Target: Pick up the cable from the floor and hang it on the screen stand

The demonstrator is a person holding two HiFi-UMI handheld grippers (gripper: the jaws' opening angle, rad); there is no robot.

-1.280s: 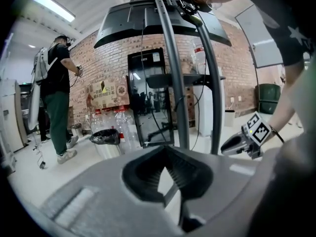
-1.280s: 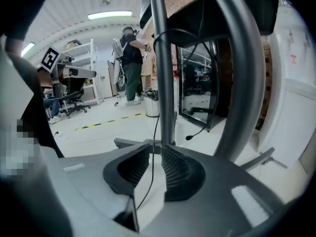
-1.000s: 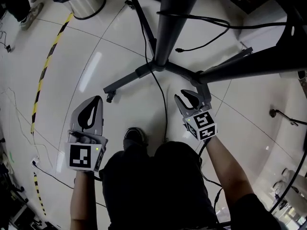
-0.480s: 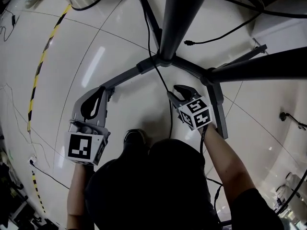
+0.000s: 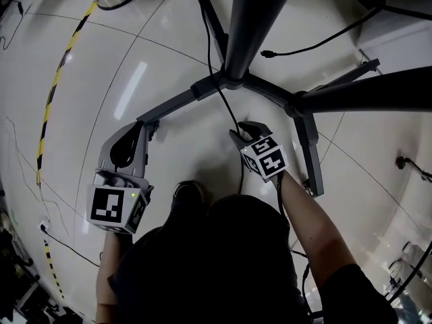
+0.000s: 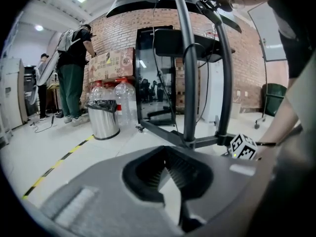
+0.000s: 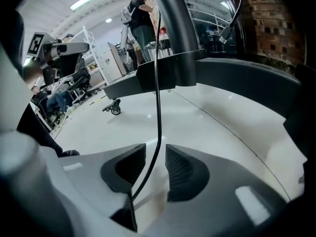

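A thin black cable [image 5: 227,108] runs down from the screen stand's hub [image 5: 226,83] along the pale floor toward my feet. My right gripper [image 5: 241,131] sits low at this cable. In the right gripper view the cable [image 7: 158,83] passes between the two pads of the right gripper [image 7: 157,158] with a gap on each side; the jaws are opening. The stand's dark column [image 5: 253,19] rises just beyond. My left gripper [image 5: 140,128] hovers by the stand's left leg [image 5: 169,108], its tips together and holding nothing, as the left gripper [image 6: 165,169] shows in its own view.
The stand's right leg [image 5: 307,154] lies just right of my right hand. Another black cable [image 5: 310,42] trails on the floor behind the stand. Yellow-black tape [image 5: 50,103] marks the floor at left. A steel bin [image 6: 103,118], bottles and standing people [image 6: 74,78] are farther off.
My right gripper has moved left from beside the stand's right leg to the cable, which now lies between its jaws. The left gripper has barely shifted.
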